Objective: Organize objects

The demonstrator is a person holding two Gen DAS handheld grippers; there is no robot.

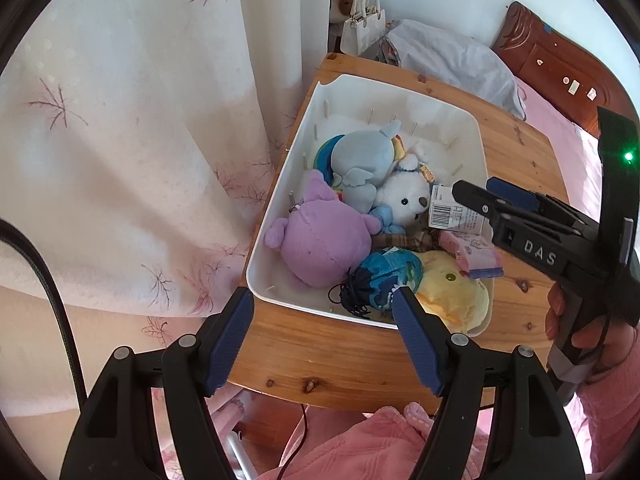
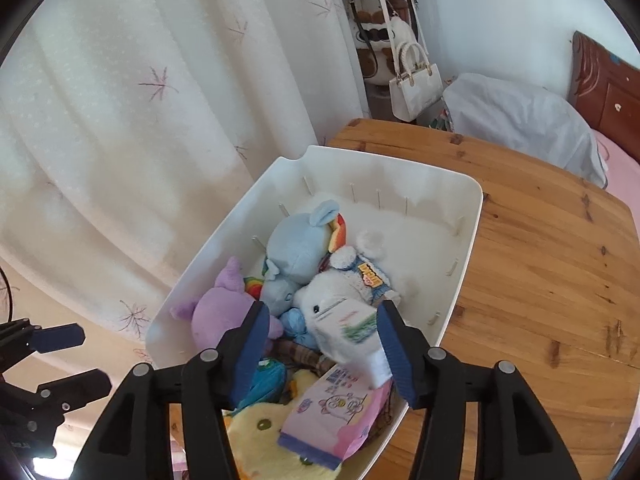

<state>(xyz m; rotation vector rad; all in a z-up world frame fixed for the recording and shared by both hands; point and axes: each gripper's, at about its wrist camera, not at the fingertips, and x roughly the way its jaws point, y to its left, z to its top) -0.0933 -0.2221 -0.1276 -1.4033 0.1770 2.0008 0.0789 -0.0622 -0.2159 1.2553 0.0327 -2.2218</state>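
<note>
A white bin (image 1: 476, 136) (image 2: 460, 248) stands on a wooden table (image 1: 332, 356) (image 2: 540, 280). It holds a purple plush (image 1: 320, 244) (image 2: 212, 316), a light blue plush (image 1: 360, 164) (image 2: 296, 248), a white bear plush (image 1: 404, 200) (image 2: 332, 288), a yellow plush (image 1: 456, 292) (image 2: 264, 444), a blue pouch (image 1: 388, 276), a pink box (image 1: 472, 252) (image 2: 332, 412) and a white carton (image 1: 452, 214) (image 2: 356, 332). My left gripper (image 1: 324, 312) is open and empty at the bin's near edge. My right gripper (image 2: 320, 320) (image 1: 476, 192) is open above the bin, with the blurred white carton between its fingers.
A white floral curtain (image 1: 140, 140) (image 2: 160, 100) hangs left of the table. A white handbag (image 1: 362, 26) (image 2: 416, 88) hangs behind. A grey pillow (image 1: 452, 56) (image 2: 528, 120) and a pink bed with a wooden headboard (image 1: 560, 64) lie to the right.
</note>
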